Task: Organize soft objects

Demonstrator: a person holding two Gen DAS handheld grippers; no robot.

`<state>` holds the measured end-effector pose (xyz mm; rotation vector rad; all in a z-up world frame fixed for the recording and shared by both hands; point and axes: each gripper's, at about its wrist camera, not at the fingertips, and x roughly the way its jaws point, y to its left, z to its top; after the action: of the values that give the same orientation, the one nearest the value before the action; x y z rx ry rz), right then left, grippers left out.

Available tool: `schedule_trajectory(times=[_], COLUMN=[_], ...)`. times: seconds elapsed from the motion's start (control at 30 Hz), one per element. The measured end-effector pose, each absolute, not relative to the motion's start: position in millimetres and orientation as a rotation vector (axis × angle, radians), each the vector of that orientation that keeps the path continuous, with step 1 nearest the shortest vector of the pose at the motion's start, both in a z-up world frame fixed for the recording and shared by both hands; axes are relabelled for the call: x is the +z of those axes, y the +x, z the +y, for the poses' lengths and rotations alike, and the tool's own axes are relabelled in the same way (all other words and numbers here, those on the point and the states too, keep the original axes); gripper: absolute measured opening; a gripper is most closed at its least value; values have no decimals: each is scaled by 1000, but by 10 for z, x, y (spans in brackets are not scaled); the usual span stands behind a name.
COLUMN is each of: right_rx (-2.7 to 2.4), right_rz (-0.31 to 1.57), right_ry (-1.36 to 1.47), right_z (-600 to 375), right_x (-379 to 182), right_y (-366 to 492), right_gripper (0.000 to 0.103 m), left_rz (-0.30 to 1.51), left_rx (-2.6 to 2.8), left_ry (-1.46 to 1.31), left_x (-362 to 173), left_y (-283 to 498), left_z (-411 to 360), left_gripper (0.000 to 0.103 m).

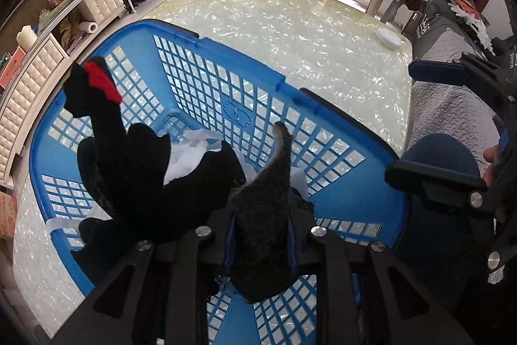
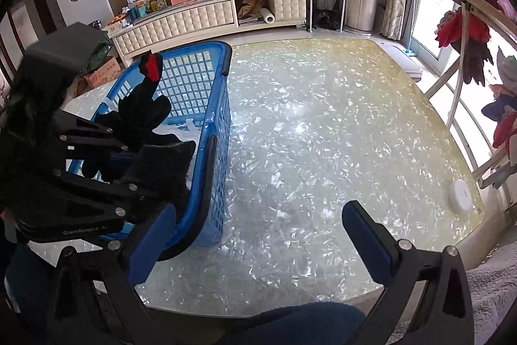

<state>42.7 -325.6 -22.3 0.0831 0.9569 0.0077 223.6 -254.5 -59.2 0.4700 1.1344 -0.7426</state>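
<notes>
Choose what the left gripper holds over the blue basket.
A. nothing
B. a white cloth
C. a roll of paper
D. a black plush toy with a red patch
D: the left gripper is shut on a dark grey part of the black plush toy, whose red patch sticks up, above the basket; the right gripper is open and empty.

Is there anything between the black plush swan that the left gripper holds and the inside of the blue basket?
Nothing visible blocks it. The left gripper is shut on the black plush swan, already over the open blue basket; only white fabric lies below.
</notes>
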Motion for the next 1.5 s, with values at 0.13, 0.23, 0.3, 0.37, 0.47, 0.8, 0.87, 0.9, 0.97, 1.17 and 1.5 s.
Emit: schedule_trajectory(times=[0.13, 0.23, 0.3, 0.37, 0.47, 0.8, 0.87, 0.9, 0.97, 1.17, 1.5], right_rx=[8, 4, 1, -6, -9, -20, -16, -16, -14, -6, 42], right_rz=[956, 954, 952, 949, 947, 942, 933, 929, 923, 893, 824], right_ry=[85, 88, 90, 94, 100, 97, 94, 92, 93, 93, 73], right_z=[-3283, -3299, -3314, -3329, -3346, -3331, -3294, -3276, -3238, -3063, -2628], right_x=[-214, -205, -194, -182, -167, -77, -39, -20, 9, 129, 271], right_y=[441, 446, 437, 425, 399, 310, 298, 290, 274, 248, 207], right_gripper=[103, 103, 103, 103, 103, 103, 103, 103, 103, 103, 103], left_rz=[1108, 1094, 1079, 1061, 1039, 968, 970, 964, 936, 856, 778], left_rx=[-736, -754, -746, -743, -751, -690, -680, -666, -638, -554, -448], left_ry=[470, 462, 487, 512, 525, 550, 527, 516, 497, 386, 274], left_x=[-549, -517, -502, -496, -440, -210, -165, -136, -74, 135, 254], left_y=[2241, 2229, 2193, 2161, 2111, 1981, 1961, 1941, 1889, 1738, 1356], left_z=[-2556, -2554, -2571, -2586, -2609, -2439, -2362, -2326, -2233, -1822, -1214], left_gripper=[47, 60, 69, 69, 77, 83, 83, 83, 83, 89, 103])
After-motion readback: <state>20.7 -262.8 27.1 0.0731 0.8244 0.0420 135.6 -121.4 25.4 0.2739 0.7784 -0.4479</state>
